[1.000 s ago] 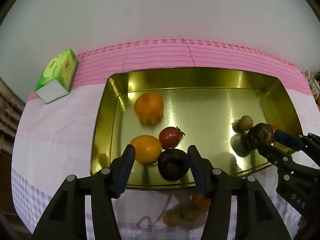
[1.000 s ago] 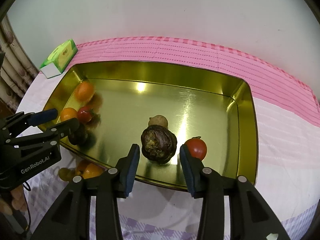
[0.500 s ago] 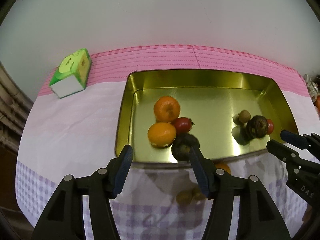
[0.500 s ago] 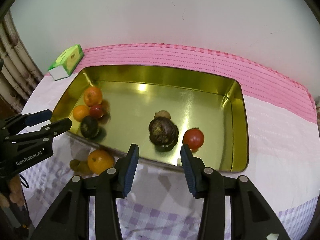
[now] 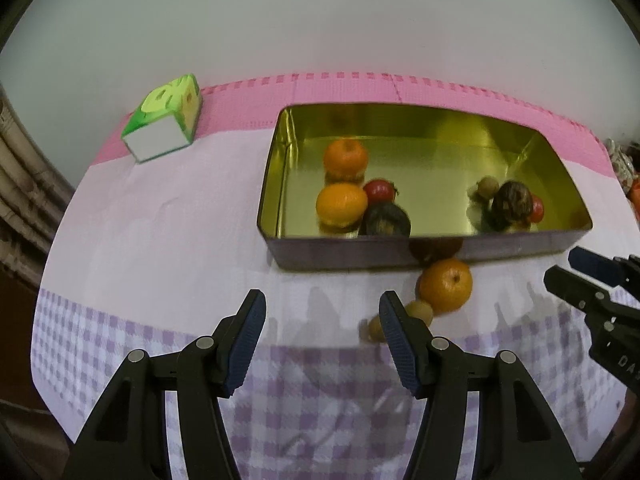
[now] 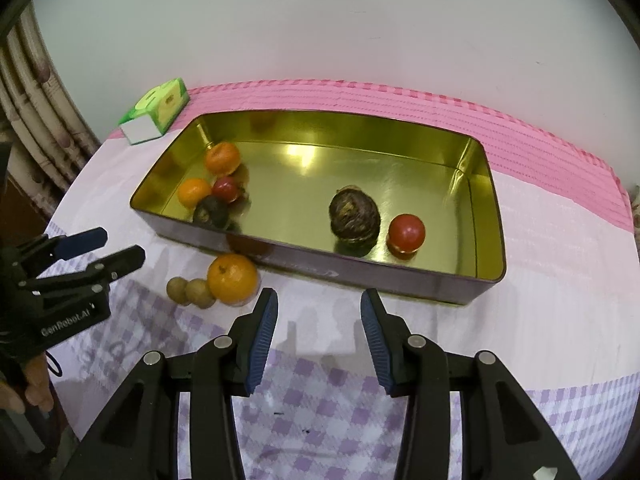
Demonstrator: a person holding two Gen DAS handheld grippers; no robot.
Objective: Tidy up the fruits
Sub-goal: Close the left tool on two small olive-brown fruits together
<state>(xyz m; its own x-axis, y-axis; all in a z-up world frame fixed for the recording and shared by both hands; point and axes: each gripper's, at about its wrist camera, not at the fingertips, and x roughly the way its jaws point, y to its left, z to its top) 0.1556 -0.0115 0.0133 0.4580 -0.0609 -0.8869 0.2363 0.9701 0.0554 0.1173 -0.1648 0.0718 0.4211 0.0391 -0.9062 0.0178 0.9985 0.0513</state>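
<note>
A gold metal tray (image 5: 280, 148) (image 6: 490, 184) holds two oranges (image 5: 345, 159), a red fruit (image 5: 378, 190) and a dark fruit (image 5: 386, 220) at its left end. A dark wrinkled fruit (image 6: 354, 216), a red fruit (image 6: 407, 232) and a small brown fruit (image 5: 489, 187) lie at its right. An orange (image 5: 445, 286) (image 6: 232, 278) and two small brown fruits (image 6: 190, 292) lie on the cloth in front of the tray. My left gripper (image 5: 322, 338) (image 6: 102, 248) is open and empty. My right gripper (image 6: 320, 336) (image 5: 568, 268) is open and empty.
A green and white carton (image 5: 164, 128) (image 6: 156, 110) stands at the back left on the pink cloth band. A white wall is behind the table. The checked tablecloth (image 6: 560, 320) runs to the near table edge.
Both grippers have pulled back from the tray toward the near edge. The dark fruits they hovered over stay in the tray. The orange and brown fruits on the cloth have come into view.
</note>
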